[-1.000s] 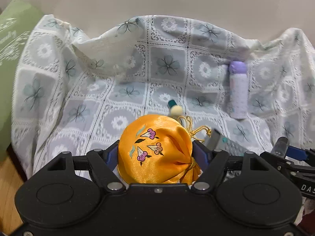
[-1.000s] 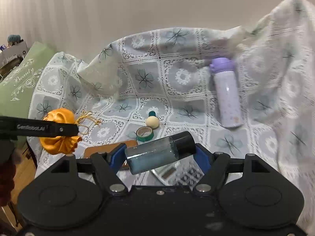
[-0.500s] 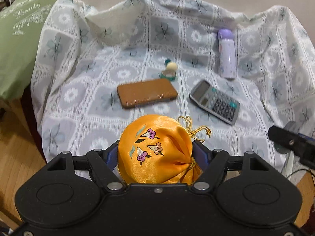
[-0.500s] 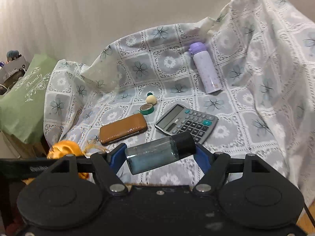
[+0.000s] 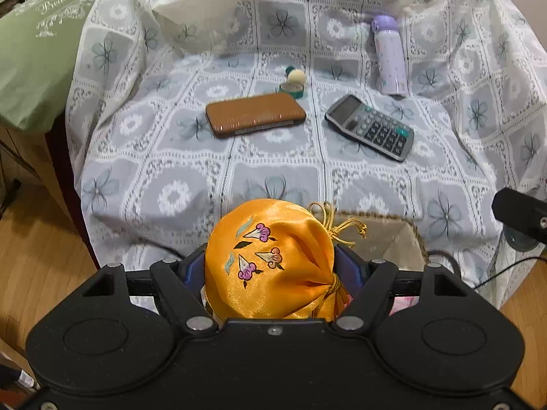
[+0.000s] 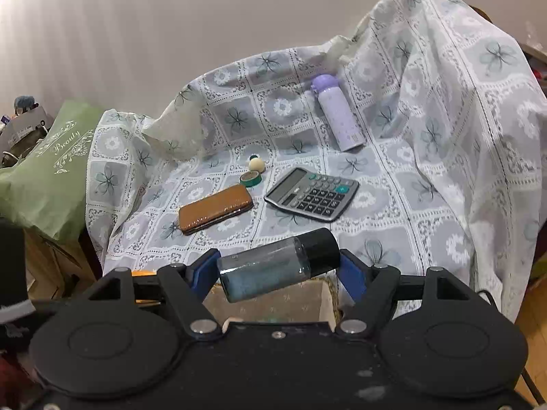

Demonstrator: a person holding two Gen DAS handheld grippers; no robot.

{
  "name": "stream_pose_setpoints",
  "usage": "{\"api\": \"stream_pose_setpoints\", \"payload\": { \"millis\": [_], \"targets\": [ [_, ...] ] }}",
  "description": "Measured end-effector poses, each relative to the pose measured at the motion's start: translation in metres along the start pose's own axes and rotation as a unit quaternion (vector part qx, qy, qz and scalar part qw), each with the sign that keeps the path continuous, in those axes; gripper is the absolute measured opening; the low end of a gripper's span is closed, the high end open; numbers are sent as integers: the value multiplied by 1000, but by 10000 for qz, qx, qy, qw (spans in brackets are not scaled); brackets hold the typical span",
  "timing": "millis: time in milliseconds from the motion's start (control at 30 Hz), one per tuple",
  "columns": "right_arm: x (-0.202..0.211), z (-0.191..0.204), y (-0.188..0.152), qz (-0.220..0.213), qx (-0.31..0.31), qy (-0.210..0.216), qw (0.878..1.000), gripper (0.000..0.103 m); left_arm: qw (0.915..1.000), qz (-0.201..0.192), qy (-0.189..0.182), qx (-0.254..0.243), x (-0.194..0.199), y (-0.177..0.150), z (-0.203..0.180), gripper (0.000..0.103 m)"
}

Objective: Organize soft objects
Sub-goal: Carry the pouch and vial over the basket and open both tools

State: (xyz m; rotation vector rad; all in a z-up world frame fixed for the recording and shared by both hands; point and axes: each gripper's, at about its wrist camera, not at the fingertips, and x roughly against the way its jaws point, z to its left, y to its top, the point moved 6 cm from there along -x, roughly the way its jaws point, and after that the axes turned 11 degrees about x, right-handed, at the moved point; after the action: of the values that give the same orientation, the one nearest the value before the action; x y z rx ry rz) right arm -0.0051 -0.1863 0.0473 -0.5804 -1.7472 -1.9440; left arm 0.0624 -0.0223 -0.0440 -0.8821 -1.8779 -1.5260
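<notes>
Orange satin is bulging between the fingers of the left gripper [image 5: 270, 266], which is pinching the embroidered pouch [image 5: 270, 259] above a fabric-lined basket [image 5: 389, 235] at the near edge of the patterned cloth [image 5: 273, 177]. The right gripper [image 6: 278, 270] is clamping a glass bottle [image 6: 273, 266] sideways over that basket [image 6: 283, 300]. Farther off, a brown case [image 6: 215, 208] is lying left of a calculator [image 6: 312, 193].

The orange satin pouch [image 5: 270, 259] is embroidered with small pink and purple flowers and cinched at its lower right by a gold drawstring cord [image 5: 336, 222] knotted beside it. It bulges full and rounded, held off the patterned cloth [image 5: 273, 177], above a beige fabric-lined basket [image 5: 393, 239] at the cloth's near edge.
</notes>
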Motion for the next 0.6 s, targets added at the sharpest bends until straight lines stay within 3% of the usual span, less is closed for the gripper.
{"api": "stream_pose_setpoints", "payload": {
  "millis": [367, 600],
  "targets": [
    [-11, 4, -30, 485, -1, -122, 9987, 73, 9995, 232, 208, -92, -9, -24, 4, 71],
    [-9, 1, -31, 486, -62, -129, 9987, 73, 9993, 194, 260, -174, -9, -25, 3, 78]
  ]
}}
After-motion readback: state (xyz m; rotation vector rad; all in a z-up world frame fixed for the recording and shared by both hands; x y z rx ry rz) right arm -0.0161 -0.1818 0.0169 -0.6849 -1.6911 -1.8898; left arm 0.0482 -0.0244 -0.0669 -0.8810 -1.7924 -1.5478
